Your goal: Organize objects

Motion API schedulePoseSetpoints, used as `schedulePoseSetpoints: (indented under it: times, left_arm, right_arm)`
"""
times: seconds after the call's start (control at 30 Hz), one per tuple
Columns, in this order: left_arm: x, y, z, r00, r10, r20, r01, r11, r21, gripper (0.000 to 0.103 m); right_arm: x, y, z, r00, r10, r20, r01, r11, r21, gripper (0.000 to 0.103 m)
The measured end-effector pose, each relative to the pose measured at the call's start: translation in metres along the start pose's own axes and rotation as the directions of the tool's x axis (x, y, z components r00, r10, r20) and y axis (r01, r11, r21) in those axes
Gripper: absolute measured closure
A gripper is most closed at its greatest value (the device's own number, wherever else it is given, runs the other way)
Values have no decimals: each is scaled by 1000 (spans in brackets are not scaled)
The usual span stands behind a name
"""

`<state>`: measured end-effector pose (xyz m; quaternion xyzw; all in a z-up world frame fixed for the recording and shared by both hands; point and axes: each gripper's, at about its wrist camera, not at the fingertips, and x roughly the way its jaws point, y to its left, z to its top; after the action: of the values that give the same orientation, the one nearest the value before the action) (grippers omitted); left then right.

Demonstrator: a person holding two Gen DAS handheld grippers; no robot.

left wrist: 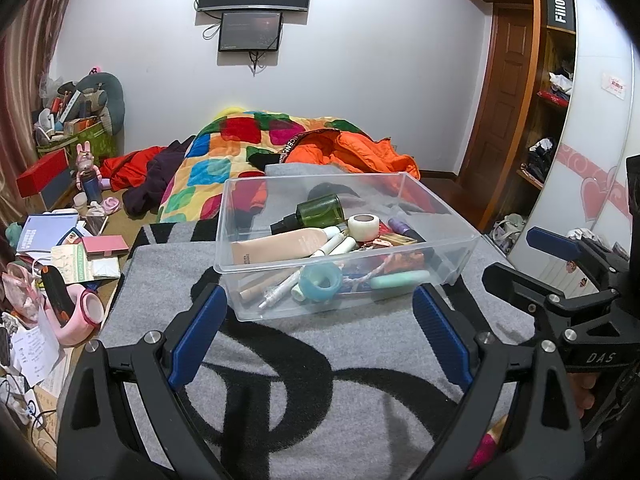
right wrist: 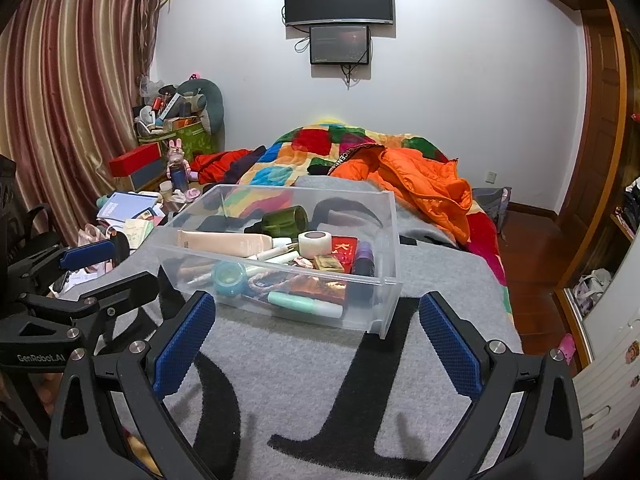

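A clear plastic bin stands on a grey blanket on the bed; it also shows in the right wrist view. It holds a beige tube, a green bottle, a white tape roll, a blue ring, a mint tube and several small items. My left gripper is open and empty just in front of the bin. My right gripper is open and empty in front of the bin, and shows at the right of the left wrist view.
A patchwork quilt and an orange jacket lie behind the bin. A cluttered side table with books, papers and a pink cup is at the left. A wardrobe stands at the right.
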<state>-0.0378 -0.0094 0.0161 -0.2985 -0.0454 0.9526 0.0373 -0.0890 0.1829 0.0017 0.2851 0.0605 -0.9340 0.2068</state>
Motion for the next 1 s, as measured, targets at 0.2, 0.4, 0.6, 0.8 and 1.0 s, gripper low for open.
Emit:
schedulePoseSetpoints:
  times: [0.2,0.4,0.6,0.8,1.0]
  left_arm:
    - [-1,-1,0,1000,-2,2,2,1000,1,7]
    - [-1,-1,0,1000,-3,-2,3,1000,-9,7]
    - [-1,0,1,1000,0,-2,0,1000,-13,7]
    - [1,2,1,1000,6,-10,-6,1000,-27,4]
    - [3,2,-1,1000,-1,-15,1,1000,-20,3]
  right_arm:
    - [0,0,0,1000,3,2,-3,1000,3,1]
    - [0,0,0,1000,4,0,-4,1000,8,1]
    - [0,-1,0,1000,8,0,-8,1000,13,1]
    - [0,-1,-1,1000,7,0,-7,1000,16,1]
    - [1,-2,-2,1000,10,-5,-10,1000,20,1]
